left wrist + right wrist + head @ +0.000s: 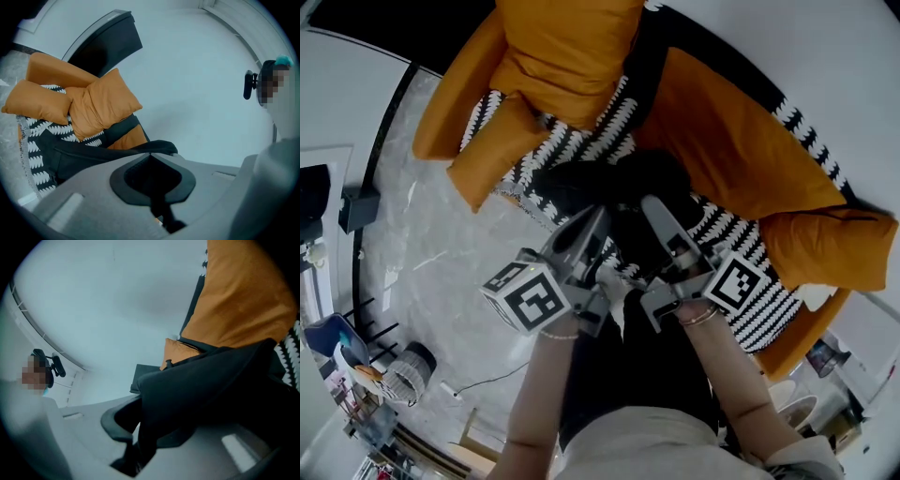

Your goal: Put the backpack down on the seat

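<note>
A black backpack (619, 192) rests at the front edge of an orange sofa's seat, on a black-and-white patterned throw (581, 145). My left gripper (592, 223) holds its left side and my right gripper (658, 217) its right side. In the left gripper view the jaws (152, 157) are closed on black fabric of the backpack (93, 157). In the right gripper view a fold of the backpack (211, 380) runs down between the pinched jaws (140, 413). The pack's lower part is hidden behind the grippers.
Orange cushions lie on the sofa: a large one (567, 56) at the back, a small one (492, 155) at the left, another (825, 244) at the right. Grey marbled floor (441, 253) spreads to the left, with clutter (356, 375) and a cable at the lower left.
</note>
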`<state>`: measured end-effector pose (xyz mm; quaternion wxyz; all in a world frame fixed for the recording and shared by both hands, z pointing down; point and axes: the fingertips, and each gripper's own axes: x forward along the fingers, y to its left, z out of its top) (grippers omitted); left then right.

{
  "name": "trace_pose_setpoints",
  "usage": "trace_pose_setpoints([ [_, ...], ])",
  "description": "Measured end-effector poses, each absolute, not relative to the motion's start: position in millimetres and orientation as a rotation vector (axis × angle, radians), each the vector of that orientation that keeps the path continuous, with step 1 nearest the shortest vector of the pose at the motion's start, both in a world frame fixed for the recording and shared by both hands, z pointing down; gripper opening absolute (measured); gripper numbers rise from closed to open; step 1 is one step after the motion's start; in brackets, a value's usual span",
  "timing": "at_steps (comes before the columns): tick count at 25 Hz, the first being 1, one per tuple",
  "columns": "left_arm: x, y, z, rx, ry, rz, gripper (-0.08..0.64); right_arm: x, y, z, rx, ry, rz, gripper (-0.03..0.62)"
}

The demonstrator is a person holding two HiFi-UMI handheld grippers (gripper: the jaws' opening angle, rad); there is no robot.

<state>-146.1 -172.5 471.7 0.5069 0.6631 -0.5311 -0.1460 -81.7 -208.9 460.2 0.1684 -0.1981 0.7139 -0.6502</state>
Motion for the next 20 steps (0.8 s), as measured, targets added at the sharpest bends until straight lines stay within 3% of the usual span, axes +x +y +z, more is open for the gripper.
trace_pose_setpoints([
  [20, -79.7, -178.4, 538.8, 1.569, -1.146, -0.272, 0.006, 15.9, -236.1, 535.7, -0.767, 1.946, -1.831, 0.092],
])
